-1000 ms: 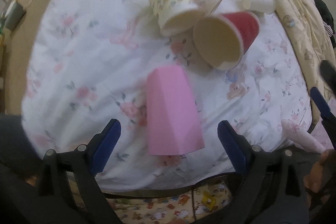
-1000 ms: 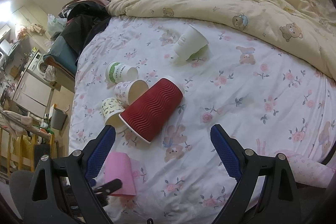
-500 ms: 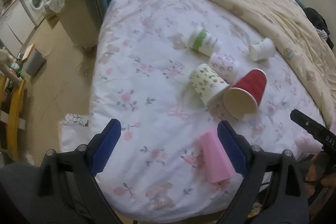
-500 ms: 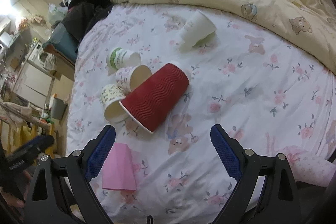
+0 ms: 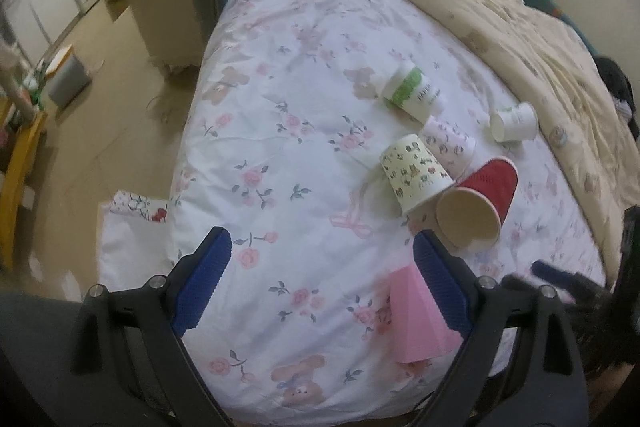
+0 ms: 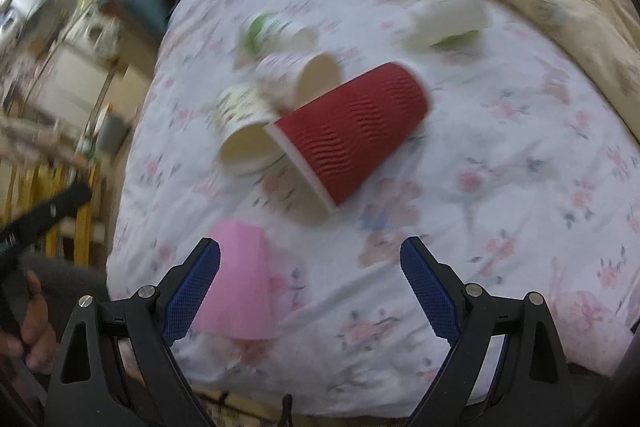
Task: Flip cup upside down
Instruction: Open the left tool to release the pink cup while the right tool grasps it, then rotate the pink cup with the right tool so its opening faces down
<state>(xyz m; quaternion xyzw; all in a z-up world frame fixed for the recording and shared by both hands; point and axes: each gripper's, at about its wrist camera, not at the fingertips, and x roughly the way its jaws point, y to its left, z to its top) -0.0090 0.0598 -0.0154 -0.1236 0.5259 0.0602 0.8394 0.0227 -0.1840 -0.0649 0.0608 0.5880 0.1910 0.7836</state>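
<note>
A pink cup (image 5: 416,315) stands upside down near the front edge of the bed, also in the right wrist view (image 6: 240,287). A red ribbed cup (image 6: 352,135) lies on its side behind it, also in the left wrist view (image 5: 480,207). My left gripper (image 5: 320,283) is open and empty, held above the bed with the pink cup behind its right finger. My right gripper (image 6: 310,287) is open and empty, with the pink cup at its left finger and the red cup ahead.
Several other paper cups lie on their sides: a cream patterned one (image 5: 416,175), a pink-patterned one (image 5: 450,143), a green-banded one (image 5: 412,93) and a small white one (image 5: 514,123). A beige duvet (image 5: 500,7) covers the far side. The floor (image 5: 120,107) drops off left.
The left gripper has pulled back and up from the pink cup, which stands alone. The right gripper has moved closer to the cups; its view is blurred by motion.
</note>
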